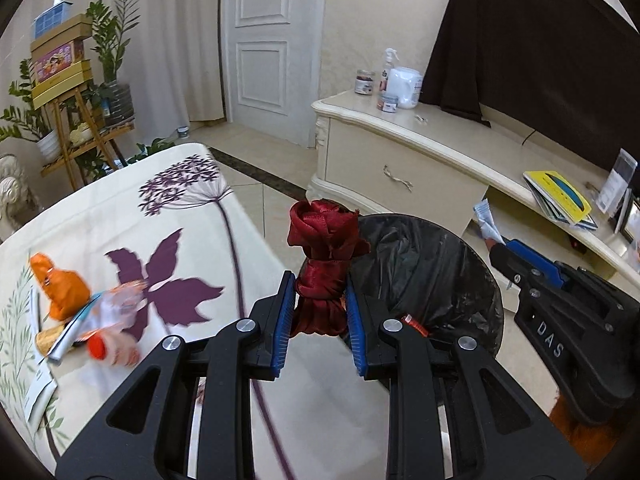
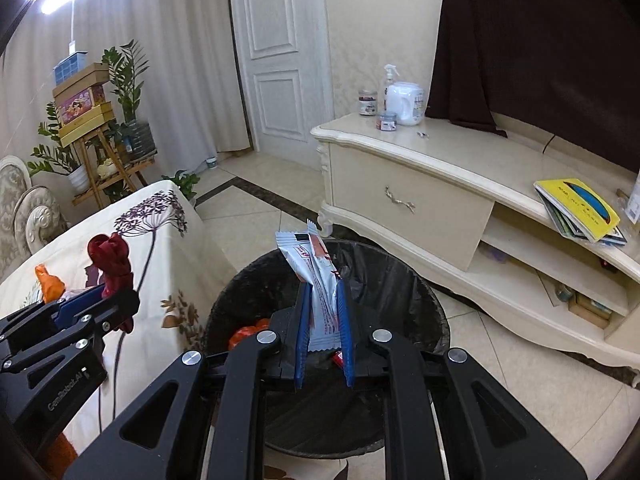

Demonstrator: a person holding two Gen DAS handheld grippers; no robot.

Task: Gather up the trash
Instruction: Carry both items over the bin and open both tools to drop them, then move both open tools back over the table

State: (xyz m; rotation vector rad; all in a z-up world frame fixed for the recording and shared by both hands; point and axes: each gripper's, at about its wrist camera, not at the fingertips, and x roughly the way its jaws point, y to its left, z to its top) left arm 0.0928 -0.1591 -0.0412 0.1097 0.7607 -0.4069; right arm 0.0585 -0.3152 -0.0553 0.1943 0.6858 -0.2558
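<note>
The left gripper (image 1: 320, 292) is clenching a bundle of dark red ribbon (image 1: 323, 264) just off the table's (image 1: 120, 216) edge beside the black-lined bin (image 2: 400, 280), while the right gripper (image 2: 324, 312) is gripping a white snack wrapper (image 2: 316, 276) upright over the bin's open mouth.

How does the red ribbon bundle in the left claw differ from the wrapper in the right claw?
The red ribbon bundle is dark red, knotted fabric, thick and lumpy; the wrapper is a flat, pale printed packet. The ribbon is beside the bin's rim over the table edge; the wrapper is over the bin opening. Both stand upright, clamped between blue pads.
</note>
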